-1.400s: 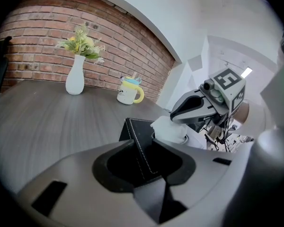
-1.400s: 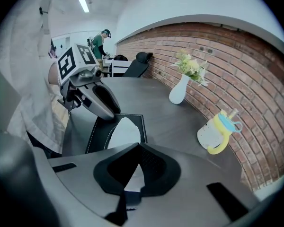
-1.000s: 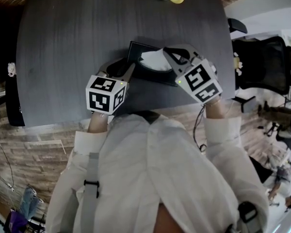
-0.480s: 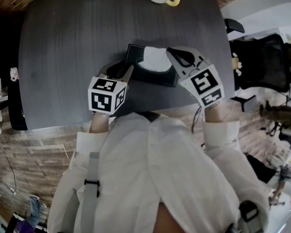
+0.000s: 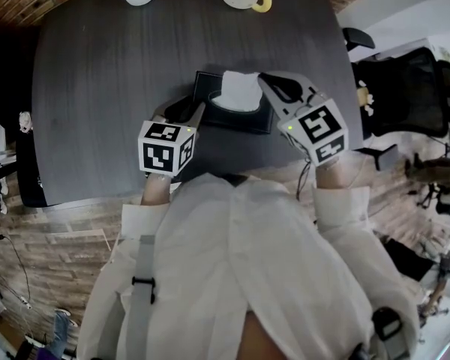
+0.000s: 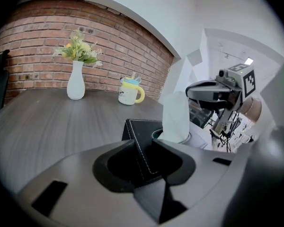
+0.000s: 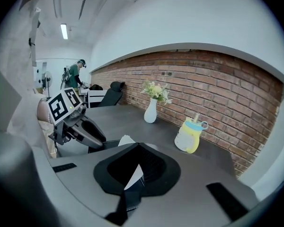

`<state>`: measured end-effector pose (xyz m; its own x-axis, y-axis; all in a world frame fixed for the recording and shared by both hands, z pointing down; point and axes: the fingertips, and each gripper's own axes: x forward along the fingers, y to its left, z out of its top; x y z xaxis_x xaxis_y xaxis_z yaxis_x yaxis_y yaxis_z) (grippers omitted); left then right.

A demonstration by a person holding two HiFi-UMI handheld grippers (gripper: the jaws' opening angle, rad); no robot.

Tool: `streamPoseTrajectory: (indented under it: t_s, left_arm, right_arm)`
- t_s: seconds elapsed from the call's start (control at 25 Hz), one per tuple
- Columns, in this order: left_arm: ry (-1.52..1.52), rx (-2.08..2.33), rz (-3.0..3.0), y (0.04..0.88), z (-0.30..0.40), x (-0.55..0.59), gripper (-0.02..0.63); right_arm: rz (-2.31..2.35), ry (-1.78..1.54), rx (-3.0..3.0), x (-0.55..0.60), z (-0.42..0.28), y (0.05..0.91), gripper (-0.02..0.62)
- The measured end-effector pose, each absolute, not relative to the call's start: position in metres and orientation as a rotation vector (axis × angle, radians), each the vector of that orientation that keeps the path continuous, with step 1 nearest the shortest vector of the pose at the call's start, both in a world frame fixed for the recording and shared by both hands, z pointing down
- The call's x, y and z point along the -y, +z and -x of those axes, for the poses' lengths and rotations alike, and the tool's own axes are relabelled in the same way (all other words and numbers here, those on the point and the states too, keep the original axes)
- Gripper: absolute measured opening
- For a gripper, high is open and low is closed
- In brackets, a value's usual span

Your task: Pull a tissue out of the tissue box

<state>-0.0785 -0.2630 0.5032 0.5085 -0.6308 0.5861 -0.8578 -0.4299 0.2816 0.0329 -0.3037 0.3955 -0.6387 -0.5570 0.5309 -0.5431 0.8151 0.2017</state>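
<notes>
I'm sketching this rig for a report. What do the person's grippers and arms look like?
The left gripper and right gripper are grey with black recesses and taper toward the tips. Each carries a white cube printed with black square markers: the left cube and the right cube, which shows a small green light. The sleeves are white.

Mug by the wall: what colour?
The mug is cream and yellow, with a blue lid; see the right gripper view.

White shirt [image 5: 247,276], grey strap [image 5: 139,291], marker cubes [image 5: 165,148]
</notes>
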Motion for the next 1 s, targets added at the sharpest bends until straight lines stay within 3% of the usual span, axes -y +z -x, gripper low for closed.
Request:
streamPoseTrajectory:
  t_s: [1.0]
  left_arm:
    - [0.543, 1.215, -2.206, 0.502, 0.078, 0.261, 0.115]
  right_arm:
    - [-0.863, -0.025, 2.514, 0.306, -0.013, 0.377, 0.003]
